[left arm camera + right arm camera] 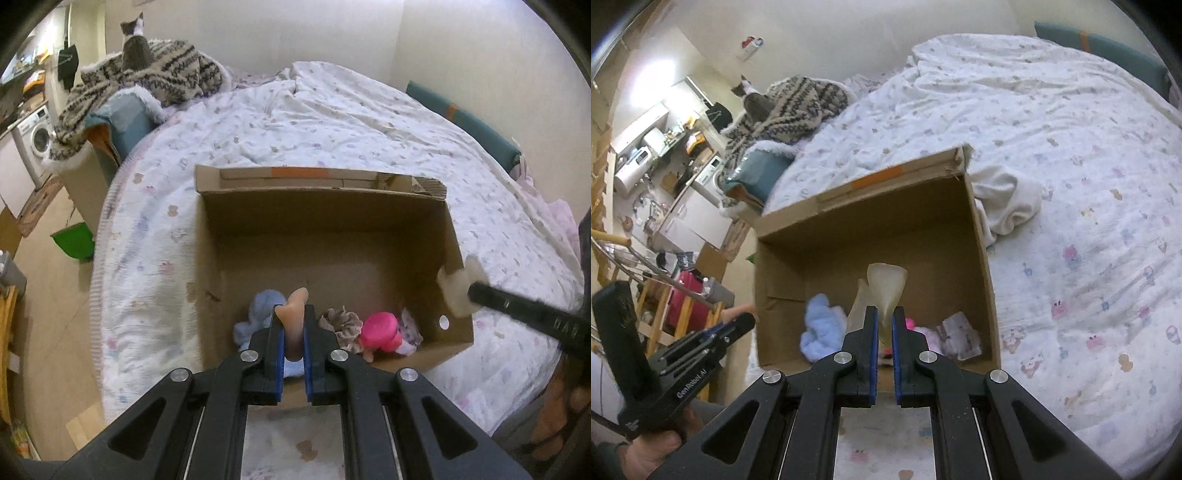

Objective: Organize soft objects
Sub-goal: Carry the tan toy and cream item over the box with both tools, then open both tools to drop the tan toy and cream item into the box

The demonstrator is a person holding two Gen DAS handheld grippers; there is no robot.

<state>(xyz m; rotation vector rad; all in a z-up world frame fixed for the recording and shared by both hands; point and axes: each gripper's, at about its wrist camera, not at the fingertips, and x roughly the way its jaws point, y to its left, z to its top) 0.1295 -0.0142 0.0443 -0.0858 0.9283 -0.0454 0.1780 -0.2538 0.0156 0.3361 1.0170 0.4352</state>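
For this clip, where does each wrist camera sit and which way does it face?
Left wrist: on the left gripper, looking down into the cardboard box on the bed; it holds a peach soft piece; the right gripper shows at right.
Right wrist: on the right gripper, facing the box from its right side, clamping a translucent soft piece; the left gripper and hand show lower left.
Shared: box, blue plush, cat.

From my right wrist view I can read "GenRobot.AI" in white on the black body of the left gripper (pixel 744 321), low at the left. From my left wrist view, the white marks on the right gripper (pixel 456 293) are too blurred to read.
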